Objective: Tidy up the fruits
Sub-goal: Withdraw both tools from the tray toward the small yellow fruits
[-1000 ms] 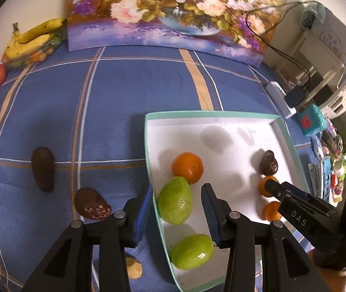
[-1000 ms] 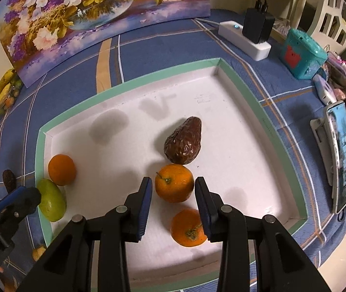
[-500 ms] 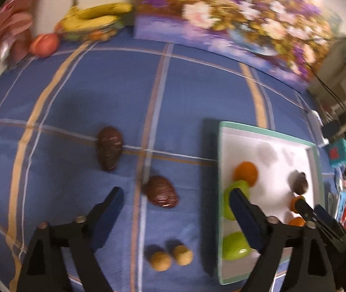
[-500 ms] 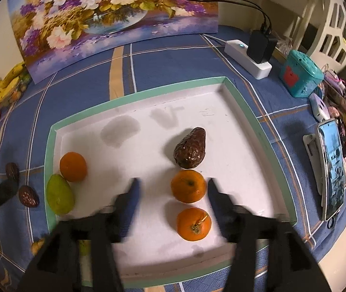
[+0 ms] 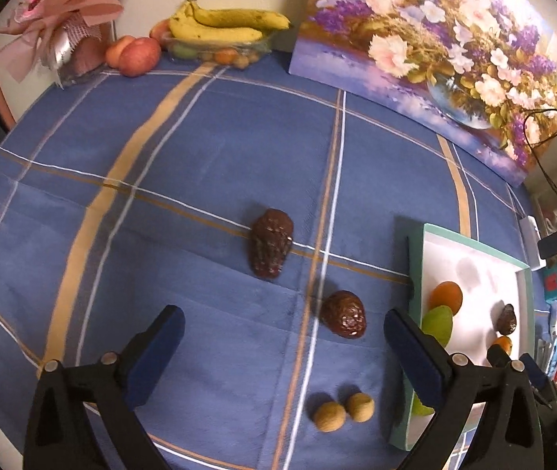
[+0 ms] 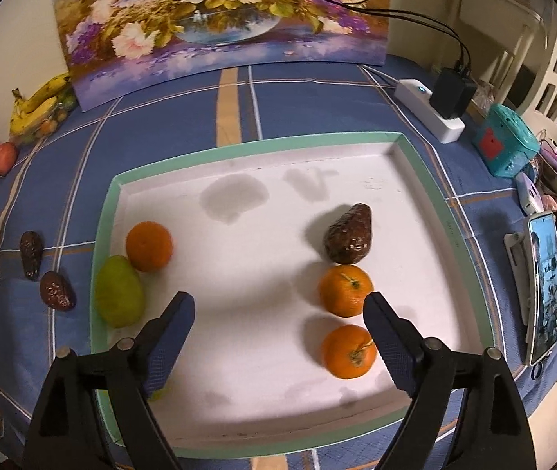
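Observation:
A white tray with a green rim (image 6: 427, 164) holds three oranges (image 6: 345, 290), a green pear (image 6: 118, 290) and a dark brown avocado (image 6: 349, 234). My right gripper (image 6: 278, 313) is open and empty above the tray's near half. My left gripper (image 5: 284, 331) is open and empty over the blue cloth, left of the tray (image 5: 415, 258). Two dark brown avocados lie on the cloth ahead of it, one far (image 5: 271, 246), one near (image 5: 345, 319). Two small tan fruits (image 5: 343, 411) lie between its fingers.
Bananas (image 5: 223, 23) and red apples (image 5: 137, 55) sit at the back by a flower painting (image 5: 435, 58). A power strip (image 6: 429, 109), a teal box (image 6: 507, 145) and a phone (image 6: 544, 286) lie right of the tray.
Both grippers opened wide and pulled back. The left one let go of the green pear and swung left over the cloth. The right one released the orange, which stays in the tray.

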